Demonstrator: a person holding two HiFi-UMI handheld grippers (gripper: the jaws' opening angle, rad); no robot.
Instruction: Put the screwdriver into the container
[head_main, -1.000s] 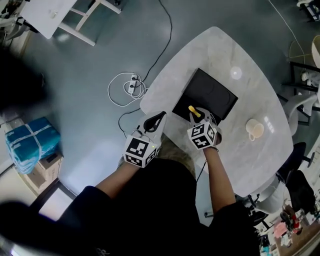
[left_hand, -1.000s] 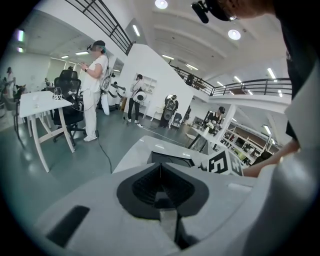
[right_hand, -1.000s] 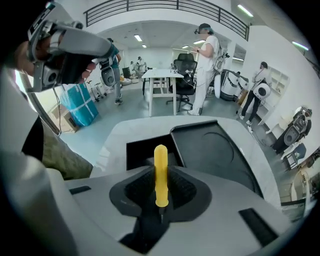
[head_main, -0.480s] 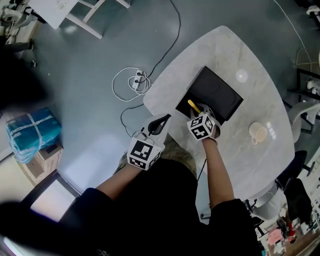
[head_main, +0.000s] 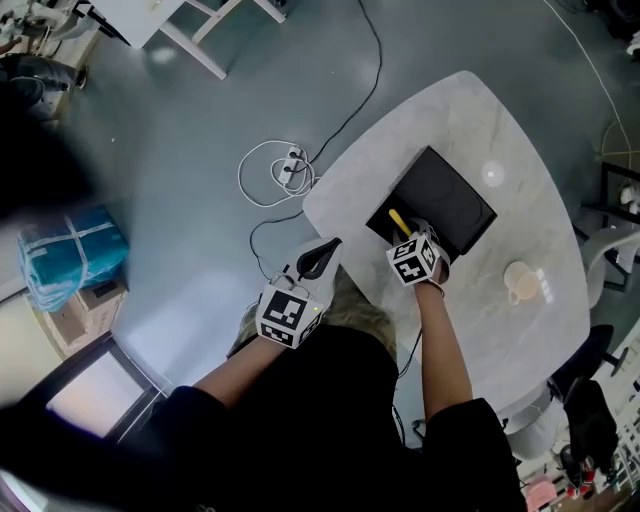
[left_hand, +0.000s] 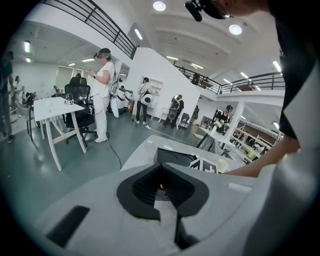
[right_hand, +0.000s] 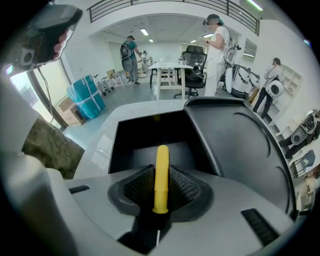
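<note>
A grey floor (head_main: 200, 210) spreads under everything, with a white cable (head_main: 270, 170) coiled on it and a blue wrapped bundle (head_main: 75, 255) off to the left. A pale, rounded counter (head_main: 530, 190) takes up the right side of the head view. The person (head_main: 330, 430) stands at its near edge in dark sleeves, both forearms reaching forward. A black container (head_main: 445, 195) lies flat on the counter, its open hollow at the end nearest the person. The left hand-held gripper (head_main: 328, 247) hangs off the counter's edge, above the floor and well apart from the container. In its own view the jaw tips are together, with nothing between them. The right hand-held gripper (head_main: 410, 235) points steeply down at the container's near end, its marker cube just above the rim. A cream cup (head_main: 520, 283) stands on the counter to the right, apart from the container. The screwdriver (right_hand: 161, 165) sits between the right jaws, and only its yellow handle shows clearly. The handle runs straight out along the jaws and over the dark hollow of the container. These jaws have just been opening, yet the ribbed pads (right_hand: 137, 187) lie against the handle on both sides. Whether the handle's tip touches the container's bottom cannot be made out.
</note>
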